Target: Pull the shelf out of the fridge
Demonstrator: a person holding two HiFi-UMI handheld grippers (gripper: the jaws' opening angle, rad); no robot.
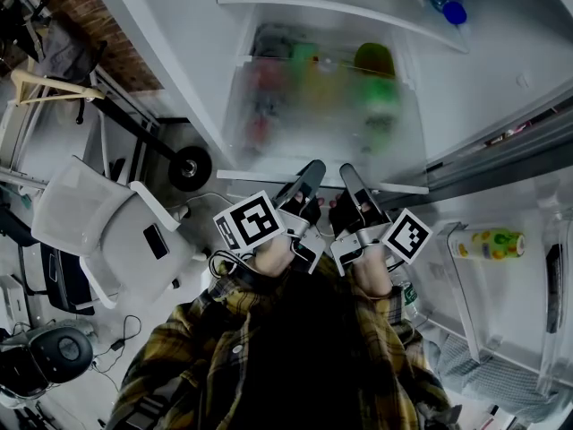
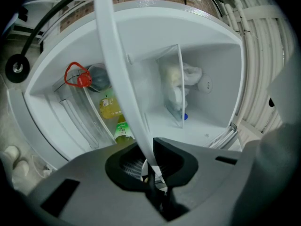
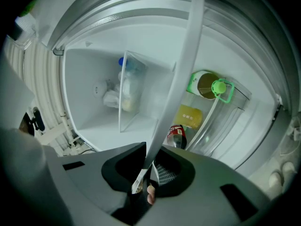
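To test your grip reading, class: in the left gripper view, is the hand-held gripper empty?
No, the left hand-held gripper pinches the white shelf rim between its jaws.

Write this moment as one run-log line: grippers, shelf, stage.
left gripper: shut on shelf front edge | right gripper: shut on same edge | shelf: in fridge | stage: gripped, pull pending

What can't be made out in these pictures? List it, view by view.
- Head view: goods under the shelf are mere coloured smears through fogged glass.
- Head view: the top edge cuts off the blue-capped bottle.
- Left gripper view: the left gripper, shut on the shelf's rim, hides the green bottle at its base.
- Right gripper view: the right gripper, likewise shut, covers the dark bottle lower down; label too small.
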